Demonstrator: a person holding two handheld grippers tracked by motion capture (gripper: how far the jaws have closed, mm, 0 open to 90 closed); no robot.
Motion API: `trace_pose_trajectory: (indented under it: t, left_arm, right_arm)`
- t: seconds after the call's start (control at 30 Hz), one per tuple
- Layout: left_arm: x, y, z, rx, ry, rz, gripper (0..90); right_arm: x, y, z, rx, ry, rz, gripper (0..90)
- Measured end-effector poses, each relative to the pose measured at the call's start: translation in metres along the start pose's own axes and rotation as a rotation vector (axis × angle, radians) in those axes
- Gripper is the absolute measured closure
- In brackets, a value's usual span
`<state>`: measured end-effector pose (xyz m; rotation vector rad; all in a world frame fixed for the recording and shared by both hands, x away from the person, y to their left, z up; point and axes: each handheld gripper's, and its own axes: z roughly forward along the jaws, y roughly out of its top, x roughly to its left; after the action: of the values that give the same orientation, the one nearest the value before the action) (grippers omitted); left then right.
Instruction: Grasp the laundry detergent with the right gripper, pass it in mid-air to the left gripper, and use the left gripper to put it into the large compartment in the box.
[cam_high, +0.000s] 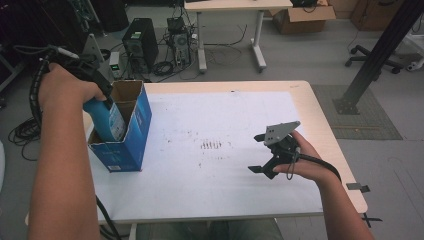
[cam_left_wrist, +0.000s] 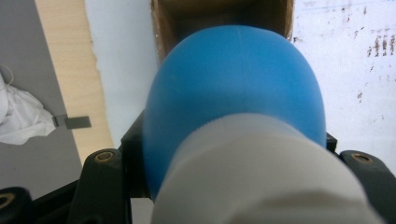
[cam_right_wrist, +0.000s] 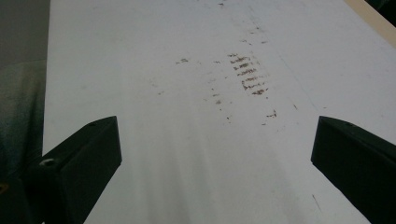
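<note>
The left gripper (cam_high: 102, 92) clamps the blue bottle (cam_high: 106, 120) near its cap, aligning it with the open carton (cam_high: 127, 130), apparently for insertion, while the right gripper (cam_high: 267, 152) hovers spread and empty above the table (cam_high: 225, 185).

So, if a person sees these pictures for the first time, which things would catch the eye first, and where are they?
The eye goes first to the blue bottle, held by the left gripper and partly inside the open blue box at the table's left edge. Next comes the right gripper, open and holding nothing above the white table, near a patch of dark smudges.
</note>
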<state>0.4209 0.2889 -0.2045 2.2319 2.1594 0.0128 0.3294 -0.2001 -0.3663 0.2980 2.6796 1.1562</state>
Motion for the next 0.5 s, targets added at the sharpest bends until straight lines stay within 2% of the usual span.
trace_pose_trajectory:
  t: [0.5]
  left_arm:
    - [-0.005, 0.006, 0.031, 0.023, -0.004, 0.005, 39.1]
  right_arm:
    - [0.0, -0.002, 0.003, 0.002, 0.005, 0.003, 1.8]
